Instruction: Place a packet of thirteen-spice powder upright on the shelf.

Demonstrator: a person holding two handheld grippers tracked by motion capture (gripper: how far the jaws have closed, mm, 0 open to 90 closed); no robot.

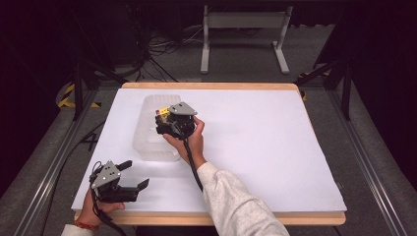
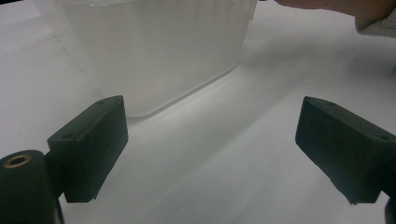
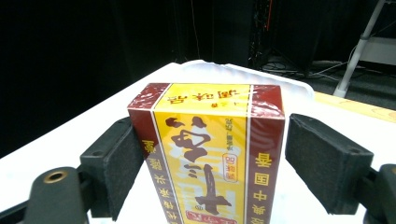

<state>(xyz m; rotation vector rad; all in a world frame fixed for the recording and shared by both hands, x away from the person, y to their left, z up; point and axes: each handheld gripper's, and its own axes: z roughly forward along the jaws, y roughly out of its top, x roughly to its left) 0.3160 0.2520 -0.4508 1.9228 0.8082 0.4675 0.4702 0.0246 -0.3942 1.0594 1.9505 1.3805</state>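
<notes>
A yellow and maroon box (image 3: 205,154) with printed characters stands upright between the pads of my right gripper (image 3: 212,158). Its left edge lies against the left pad, and a thin sliver of gap shows at the right pad, so the jaws are open around it. In the high view this gripper (image 1: 166,120) hangs over the clear plastic container (image 1: 147,132), with the box (image 1: 162,112) at its tip. My left gripper (image 1: 139,173) rests open and empty near the table's front left corner, and its jaws (image 2: 210,154) face the container (image 2: 163,51).
The white tabletop (image 1: 255,142) has a wooden edge. The right forearm's sleeve (image 1: 236,201) crosses the front middle. A metal stand (image 1: 243,29) and cables lie on the floor beyond the far edge. Dark frame rails run along both sides.
</notes>
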